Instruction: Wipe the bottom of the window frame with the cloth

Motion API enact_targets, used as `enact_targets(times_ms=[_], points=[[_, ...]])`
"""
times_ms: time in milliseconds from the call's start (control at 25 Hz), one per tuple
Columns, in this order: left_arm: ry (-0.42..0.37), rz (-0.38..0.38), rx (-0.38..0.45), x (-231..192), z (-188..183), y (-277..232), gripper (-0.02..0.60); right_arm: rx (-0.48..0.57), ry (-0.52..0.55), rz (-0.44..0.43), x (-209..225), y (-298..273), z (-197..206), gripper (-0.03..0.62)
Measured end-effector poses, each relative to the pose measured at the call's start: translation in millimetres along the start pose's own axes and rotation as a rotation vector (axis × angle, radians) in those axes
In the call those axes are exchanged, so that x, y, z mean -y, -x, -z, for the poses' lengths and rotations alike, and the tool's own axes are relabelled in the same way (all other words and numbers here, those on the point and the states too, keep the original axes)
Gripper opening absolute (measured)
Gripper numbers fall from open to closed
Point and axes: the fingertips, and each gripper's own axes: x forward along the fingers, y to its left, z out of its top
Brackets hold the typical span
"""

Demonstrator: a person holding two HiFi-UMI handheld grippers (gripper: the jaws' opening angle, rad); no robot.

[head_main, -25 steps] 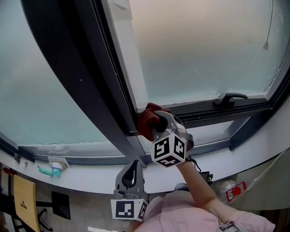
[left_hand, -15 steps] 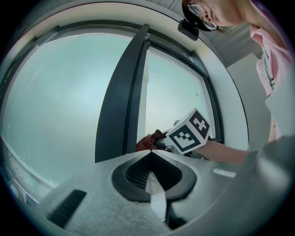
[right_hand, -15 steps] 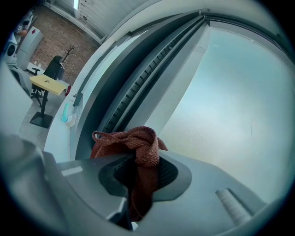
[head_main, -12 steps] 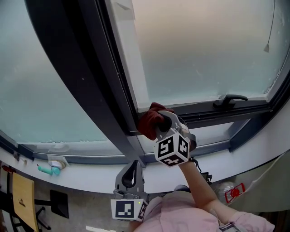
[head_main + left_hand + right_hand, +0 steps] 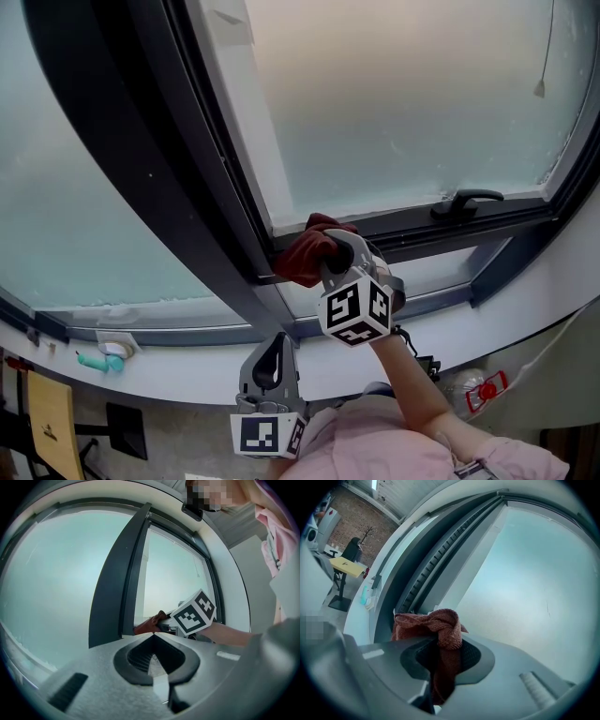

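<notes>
Window frame (image 5: 412,231) corner touches cloth (image 5: 442,623) clamped in right claw (image 5: 439,649).

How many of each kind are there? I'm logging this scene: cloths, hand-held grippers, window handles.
cloth: 1
hand-held grippers: 2, the left hand-held gripper and the right hand-held gripper
window handle: 1
Total: 4

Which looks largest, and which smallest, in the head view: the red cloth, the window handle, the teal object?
1. red cloth, clearly largest
2. window handle
3. teal object, smallest
Their distances from the camera differ, so true sizes stay unsure.
</notes>
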Motion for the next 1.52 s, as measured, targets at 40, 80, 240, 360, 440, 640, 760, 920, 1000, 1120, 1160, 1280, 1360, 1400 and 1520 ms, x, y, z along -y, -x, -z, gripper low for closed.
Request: enact_targets(times_ms=[40, 80, 240, 360, 440, 640, 760, 920, 1000, 1120, 1160, 1280, 1360, 1400, 1520], points=[[0.001, 0.002, 0.000, 0.5, 0.0, -0.4, -0.005, -0.002, -0.003, 0.001, 1.3, 0.6, 1.1, 0.066], [0.001, 0.004, 0.000, 0.7, 0.0, -0.4, -0.005, -0.004, -0.007, 0.003, 2.9, 1.3, 2.3, 0.067], [0.004, 0.002, -0.002, -0.5, 1.1, 0.6, -0.005, -0.004, -0.029, 0.003, 7.2, 3.6, 5.1, 0.067], [0.005, 0.002, -0.001, -1.2, 0.8, 0.9, -0.005, 0.000, -0.036, 0.005, 7.8, 3.6, 4.9, 0.067], [0.007, 0.002, -0.001, -1.6, 0.4, 1.6, -0.005, 0.003, -0.040, 0.008, 7.9, 4.1, 5.1, 0.067], [0.014, -0.005, -0.005, -5.6, 2.1, 3.0, -0.005, -0.004, -0.053, 0.002, 8.8, 3.6, 5.6, 0.067], [0.017, -0.010, -0.002, -7.1, 1.1, 3.4, -0.005, -0.010, -0.056, 0.003, 10.7, 4.3, 7.2, 0.067], [0.016, -0.008, 0.001, -7.2, 0.4, 2.8, -0.005, -0.017, -0.059, 0.008, 13.9, 5.5, 9.9, 0.067], [0.014, -0.002, 0.001, -6.0, 0.2, 1.8, -0.005, -0.019, -0.061, 0.011, 15.7, 6.1, 11.0, 0.067], [0.013, 0.004, 0.005, -3.9, -0.6, 1.0, -0.005, -0.021, -0.063, 0.016, 18.8, 8.0, 14.0, 0.067], [0.012, 0.005, 0.007, -3.4, -1.1, 0.7, -0.005, -0.022, -0.065, 0.018, 20.2, 8.7, 15.3, 0.067], [0.009, 0.007, 0.006, -2.6, -1.4, -0.1, -0.005, -0.027, -0.072, 0.027, 24.8, 11.1, 18.8, 0.067], [0.008, 0.012, 0.005, -1.2, -1.5, -0.6, -0.005, -0.030, -0.076, 0.033, 27.5, 12.3, 20.8, 0.067], [0.007, 0.015, 0.005, -0.1, -1.8, -1.0, -0.005, -0.032, -0.077, 0.036, 28.9, 13.0, 21.9, 0.067], [0.005, 0.023, 0.003, 3.0, -1.7, -1.8, -0.005, -0.039, -0.085, 0.046, 33.9, 15.3, 26.1, 0.067]])
